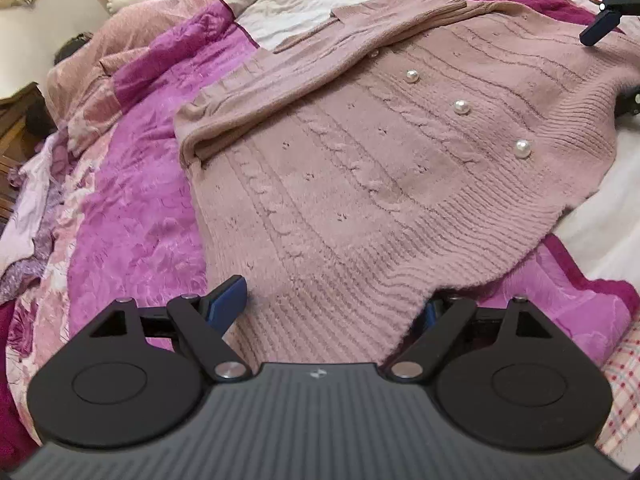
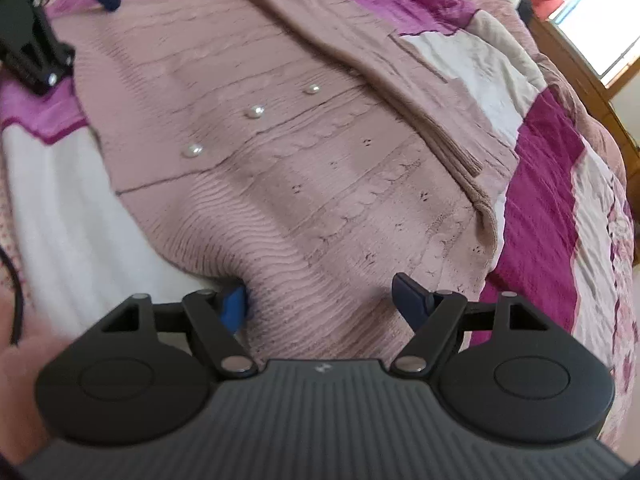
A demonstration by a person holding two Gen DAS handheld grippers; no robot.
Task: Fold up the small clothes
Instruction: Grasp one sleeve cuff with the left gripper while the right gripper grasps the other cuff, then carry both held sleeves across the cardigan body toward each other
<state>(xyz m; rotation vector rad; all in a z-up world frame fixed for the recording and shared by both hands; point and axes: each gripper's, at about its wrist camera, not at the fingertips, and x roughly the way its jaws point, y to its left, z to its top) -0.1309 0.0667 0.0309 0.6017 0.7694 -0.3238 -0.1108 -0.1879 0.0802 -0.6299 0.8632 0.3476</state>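
Observation:
A dusty-pink cable-knit cardigan (image 1: 360, 184) with three pearl buttons (image 1: 461, 107) lies flat on the bed, one sleeve (image 1: 320, 64) folded across its top. My left gripper (image 1: 334, 296) stands wide open over one corner of the ribbed hem. Its right finger is partly hidden under the hem's edge. At the hem's other end my right gripper (image 2: 320, 288) is open, with knit (image 2: 304, 168) bunched between its fingers and the left finger (image 2: 234, 306) tucked under the fabric. Neither gripper's pads press on the cloth. Each gripper shows at the far corner of the other's view.
A purple and magenta patchwork quilt (image 1: 132, 216) covers the bed, with white patches (image 2: 60, 216). Loose pale clothes (image 1: 24, 220) lie at the left edge, dark wooden furniture (image 1: 16, 120) beyond. A window (image 2: 600, 20) glows at the right, and a black cable (image 2: 12, 280) hangs at the left.

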